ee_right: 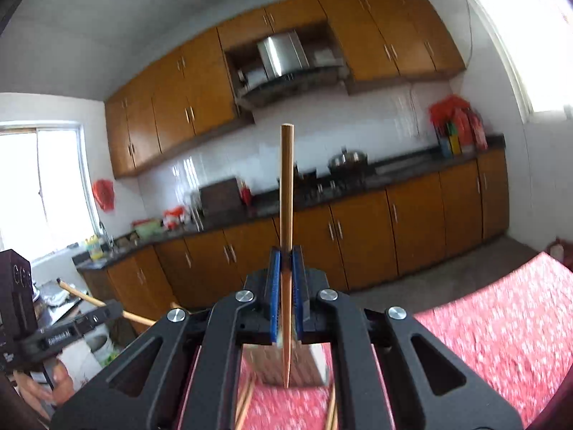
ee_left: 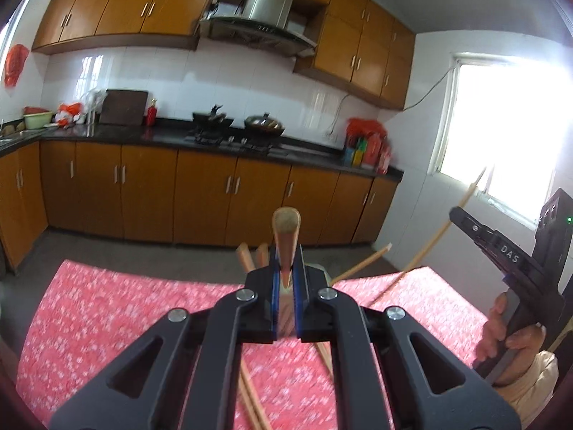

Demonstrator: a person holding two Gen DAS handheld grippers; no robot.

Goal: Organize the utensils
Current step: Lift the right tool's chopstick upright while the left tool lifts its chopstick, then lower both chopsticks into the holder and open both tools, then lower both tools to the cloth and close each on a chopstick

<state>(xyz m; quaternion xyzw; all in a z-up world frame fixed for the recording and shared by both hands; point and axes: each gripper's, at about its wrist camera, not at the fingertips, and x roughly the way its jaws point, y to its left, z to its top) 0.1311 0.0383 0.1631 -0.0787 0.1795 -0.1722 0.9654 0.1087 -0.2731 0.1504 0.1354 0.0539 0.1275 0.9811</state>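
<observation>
- The left tongs (ee_left: 286,268) are closed on a wooden spoon handle (ee_left: 285,231), held above the bench (ee_left: 125,304) with its red patterned cloth.
- The right tongs (ee_right: 285,268) grip a single chopstick (ee_right: 286,179), raised clear of the bench.
- Loose chopsticks (ee_left: 250,390) lie on the cloth below, unsorted.
- Judging by this, the organizing looks partway done: two pieces are lifted, none visibly placed.

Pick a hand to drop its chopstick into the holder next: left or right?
Likely right. The right tool clamps the right chopstick with its tapered tip hanging over the holder. The left tool grips the left chopstick butt-end forward, with the holder mostly hidden behind it.
</observation>
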